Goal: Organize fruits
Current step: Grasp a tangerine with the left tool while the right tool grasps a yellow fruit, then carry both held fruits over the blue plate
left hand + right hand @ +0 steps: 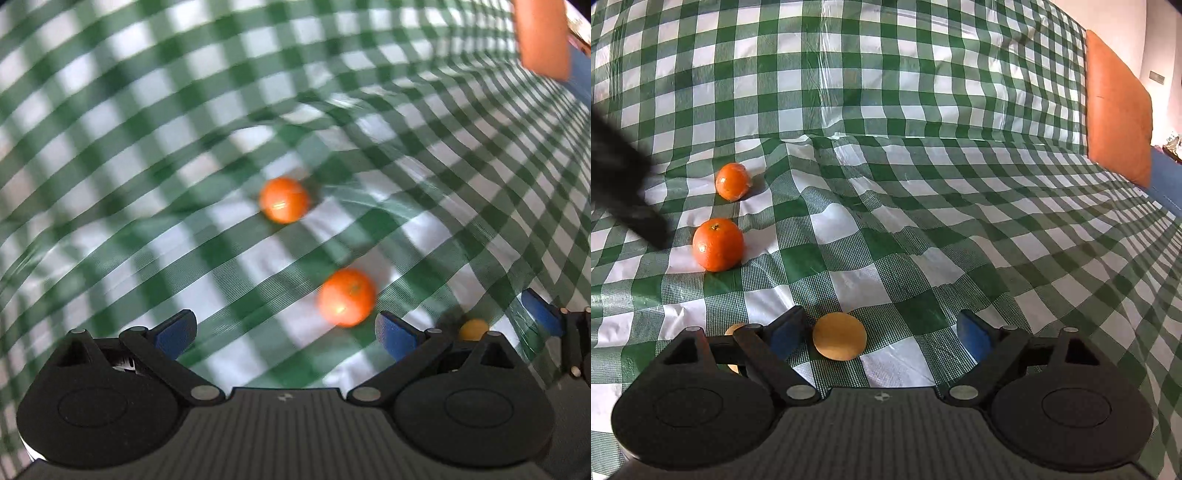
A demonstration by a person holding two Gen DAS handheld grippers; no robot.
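Two orange tangerines lie on the green-checked cloth: the near one and the far one. A pale yellow fruit lies between the fingers of my right gripper, close to the left finger; the gripper is open and not touching it. Another yellow fruit peeks out behind the right gripper's left finger. My left gripper is open and empty, just short of the near tangerine, and the left wrist view is motion-blurred. It also shows a yellow fruit and the right gripper's blue fingertip.
The cloth is wrinkled and rises steeply at the back. An orange cushion stands at the far right. A dark blur of the left gripper crosses the left edge of the right wrist view.
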